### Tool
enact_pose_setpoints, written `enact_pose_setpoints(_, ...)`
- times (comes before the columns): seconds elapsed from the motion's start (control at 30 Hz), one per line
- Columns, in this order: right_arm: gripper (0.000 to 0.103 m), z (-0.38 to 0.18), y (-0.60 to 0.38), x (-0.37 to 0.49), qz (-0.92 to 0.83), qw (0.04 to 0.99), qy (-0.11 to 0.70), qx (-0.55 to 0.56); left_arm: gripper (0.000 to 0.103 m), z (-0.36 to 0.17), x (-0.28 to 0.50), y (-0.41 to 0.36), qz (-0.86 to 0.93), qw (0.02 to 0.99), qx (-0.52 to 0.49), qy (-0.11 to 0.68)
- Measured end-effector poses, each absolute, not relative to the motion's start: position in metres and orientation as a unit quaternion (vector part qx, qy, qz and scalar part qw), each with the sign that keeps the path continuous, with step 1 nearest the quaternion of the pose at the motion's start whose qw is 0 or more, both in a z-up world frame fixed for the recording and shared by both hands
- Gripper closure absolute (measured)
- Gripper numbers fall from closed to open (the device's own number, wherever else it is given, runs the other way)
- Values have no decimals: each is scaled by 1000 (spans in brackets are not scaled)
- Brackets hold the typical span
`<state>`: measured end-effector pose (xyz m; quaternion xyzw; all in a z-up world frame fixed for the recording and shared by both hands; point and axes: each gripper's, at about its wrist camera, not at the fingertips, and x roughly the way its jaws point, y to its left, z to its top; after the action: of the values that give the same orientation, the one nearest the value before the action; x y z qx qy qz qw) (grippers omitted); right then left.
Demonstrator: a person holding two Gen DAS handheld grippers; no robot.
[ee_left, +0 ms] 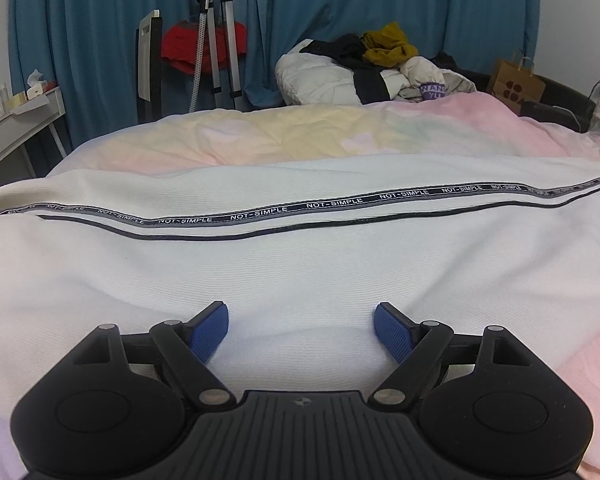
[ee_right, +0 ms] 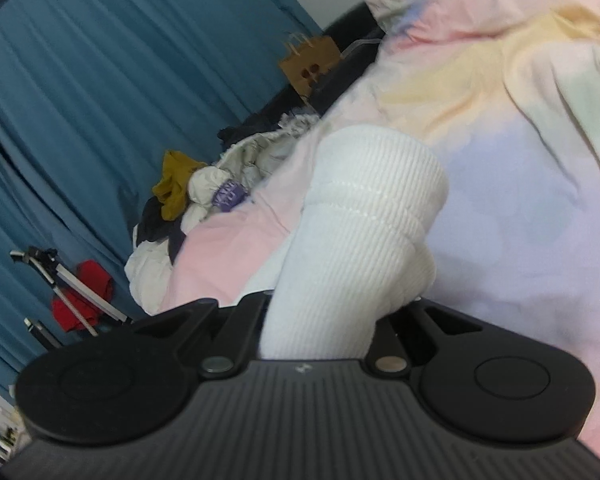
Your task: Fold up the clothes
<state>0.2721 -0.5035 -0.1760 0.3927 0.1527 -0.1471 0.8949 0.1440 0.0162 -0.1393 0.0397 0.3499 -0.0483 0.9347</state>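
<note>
The left tongs (ee_left: 301, 330) stand wide over the white clothes (ee_left: 300, 264) spread flat on the bed (ee_left: 300, 136), while the right tongs (ee_right: 320, 320) pinch its ribbed cuff (ee_right: 380, 188), so lift slowly and keep edges straight.

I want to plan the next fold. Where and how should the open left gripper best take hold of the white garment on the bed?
Probably the near edge of the white garment, just ahead of the left gripper. The cloth lies flat across the bed, so only an edge offers something to pinch. Come low from the near side, jaws open, and close on that edge. The right gripper already holds a ribbed end.
</note>
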Motion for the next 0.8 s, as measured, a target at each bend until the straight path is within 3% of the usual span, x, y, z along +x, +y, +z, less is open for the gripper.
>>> enact_pose_setpoints(0.23, 93, -116, -466, 271, -131, 930, 114, 323, 20, -134, 146, 24, -59, 936, 12, 348)
enact_pose_setpoints(0.5, 93, -44, -321, 252, -53, 991, 38, 115, 22, -86, 134, 79, -25, 945, -144, 294)
enact_pose_setpoints(0.63, 93, -64, -213, 234, 21, 998, 37, -38, 21, -59, 117, 117, -4, 943, -231, 239)
enact_pose_setpoints(0.8, 93, -155, -114, 210, 145, 965, 104, -190, 21, -50, 101, 136, 12, 943, -253, 218)
